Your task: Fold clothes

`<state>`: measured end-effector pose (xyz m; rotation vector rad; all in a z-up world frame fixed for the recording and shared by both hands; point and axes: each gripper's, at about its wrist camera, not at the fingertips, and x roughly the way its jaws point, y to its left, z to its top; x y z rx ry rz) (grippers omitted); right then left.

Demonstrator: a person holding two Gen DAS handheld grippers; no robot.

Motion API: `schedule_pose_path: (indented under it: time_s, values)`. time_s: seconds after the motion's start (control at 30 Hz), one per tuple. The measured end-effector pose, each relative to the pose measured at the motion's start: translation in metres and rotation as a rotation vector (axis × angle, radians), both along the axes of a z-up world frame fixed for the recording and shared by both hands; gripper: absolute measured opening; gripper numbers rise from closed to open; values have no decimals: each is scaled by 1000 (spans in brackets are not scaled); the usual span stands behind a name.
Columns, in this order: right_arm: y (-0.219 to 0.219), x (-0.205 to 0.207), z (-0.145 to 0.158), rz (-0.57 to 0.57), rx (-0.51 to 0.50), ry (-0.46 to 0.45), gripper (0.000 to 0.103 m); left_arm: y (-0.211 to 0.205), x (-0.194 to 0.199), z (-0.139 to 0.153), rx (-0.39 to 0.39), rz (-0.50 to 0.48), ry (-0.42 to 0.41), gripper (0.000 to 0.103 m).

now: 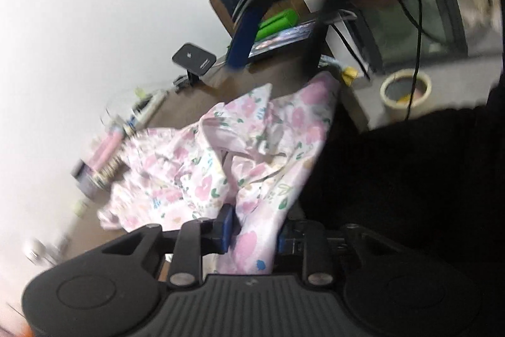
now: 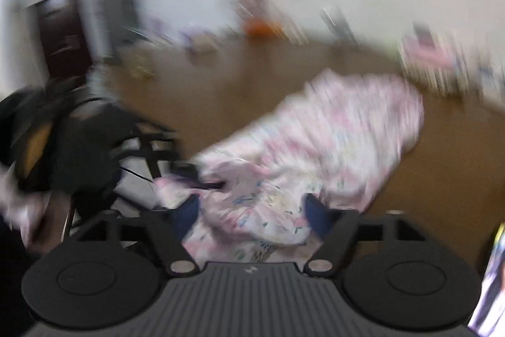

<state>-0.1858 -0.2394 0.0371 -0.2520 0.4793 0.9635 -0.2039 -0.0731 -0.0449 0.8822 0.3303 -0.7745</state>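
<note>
Floral pink-and-white thin fabric garment (image 1: 195, 166) is lying in a crumpled heap on the brown wooden counter (image 1: 189, 103), with one edge trailing off the near side toward the person. The left gripper (image 1: 252, 229) is clenched on a bunched fold of that near edge, cloth squeezed between its blue pads. The right gripper (image 2: 252, 210) has its jaws spread wide with fabric lying between them, not pinched as far as I can tell, though that view is really smeared. So I'd guess the step is getting a second hold so the thing can be spread flat before any folding. My tip: don't grab the nearest lump. Find an actual hem or corner well apart from the left hold, clamp just one layer, then pull the two hands apart to tension it. Mind the clutter along the far edge, like the pink tube-shaped item (image 1: 105, 152), since dragging cloth could sweep it.
</note>
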Motion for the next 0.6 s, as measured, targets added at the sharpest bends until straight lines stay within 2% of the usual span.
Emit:
schedule_pose_path:
  time_s: [0.03,0.1,0.13,0.17,0.23,0.3,0.37,0.43,0.5,0.53,0.6]
  values:
    - [-2,-12,-2,52,-16,-77,102,2,5,4,-14,-3,31,24]
    - [6,-22,-16,108,-134,-158,100,5,15,11,-36,-11,89,24]
    - [11,-22,-24,118,-188,-187,94,5,20,13,-44,-16,116,24]
    - [17,-21,-33,124,-238,-214,84,6,25,16,-52,-21,142,22]
    - [28,-18,-43,130,-291,-307,71,11,32,21,-57,-35,191,19]
    - [32,-13,-47,139,-277,-363,64,10,36,25,-64,-50,246,16]
    - [35,-1,-48,180,-266,-312,38,14,38,29,-80,-49,295,16]
    - [33,11,-49,189,-246,-239,37,19,35,32,-103,-37,331,16]
    - [24,24,-44,175,-168,-121,30,21,28,34,-120,-27,330,17]
    - [19,30,-40,172,-126,-49,23,22,25,36,-128,-22,327,20]
    - [8,42,-35,176,-63,66,18,20,4,39,-114,-15,173,33]
